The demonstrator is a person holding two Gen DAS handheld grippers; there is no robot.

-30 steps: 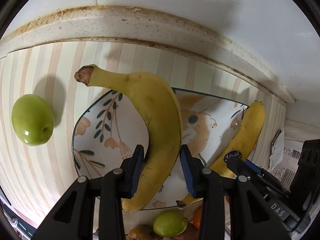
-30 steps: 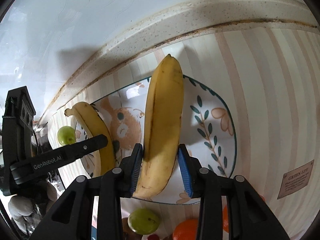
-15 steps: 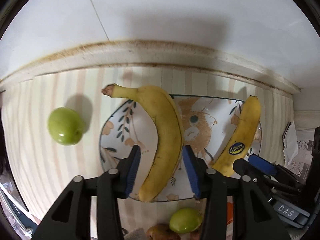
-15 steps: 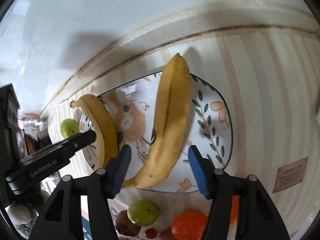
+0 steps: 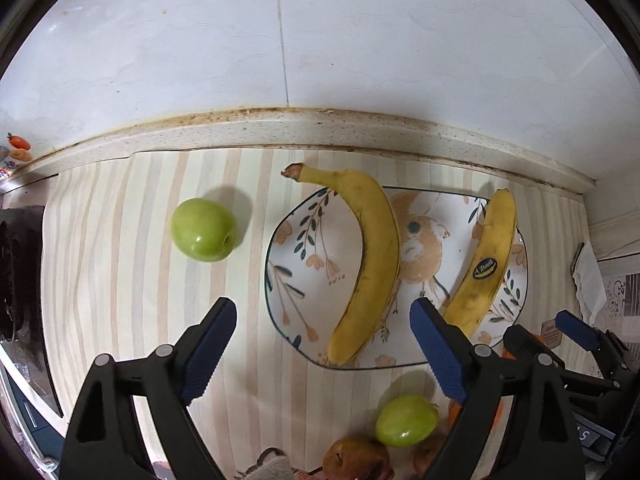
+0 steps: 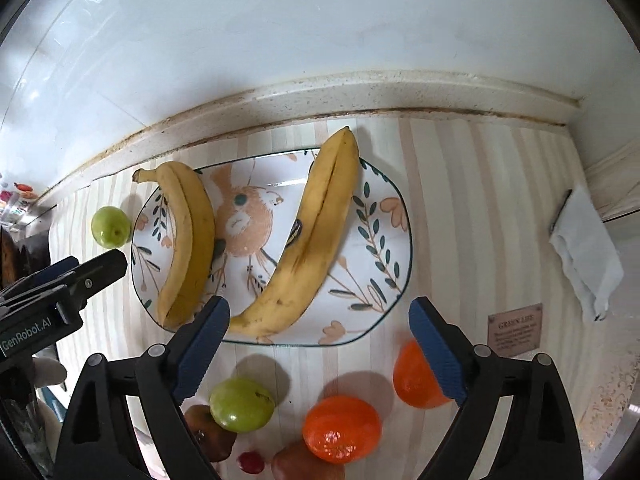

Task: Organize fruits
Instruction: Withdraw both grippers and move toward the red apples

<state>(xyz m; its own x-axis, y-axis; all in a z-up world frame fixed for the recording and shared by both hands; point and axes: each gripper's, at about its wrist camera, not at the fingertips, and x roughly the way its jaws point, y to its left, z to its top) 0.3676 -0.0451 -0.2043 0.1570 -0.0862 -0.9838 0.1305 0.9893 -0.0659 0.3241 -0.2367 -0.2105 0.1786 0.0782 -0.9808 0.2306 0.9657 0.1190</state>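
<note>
A patterned plate lies on the striped mat and holds two bananas. The left banana and the stickered right banana both rest on it. My left gripper is open and empty, above the plate's near edge. My right gripper is open and empty, also raised near the plate's front. A green apple sits left of the plate.
In front of the plate lie a second green apple, two oranges, a brown fruit and a small red one. A white cloth and a small card lie right. A wall ledge bounds the back.
Both grippers opened wide, let go of their bananas onto the plate, and pulled back and up. The view now takes in more of the counter.
</note>
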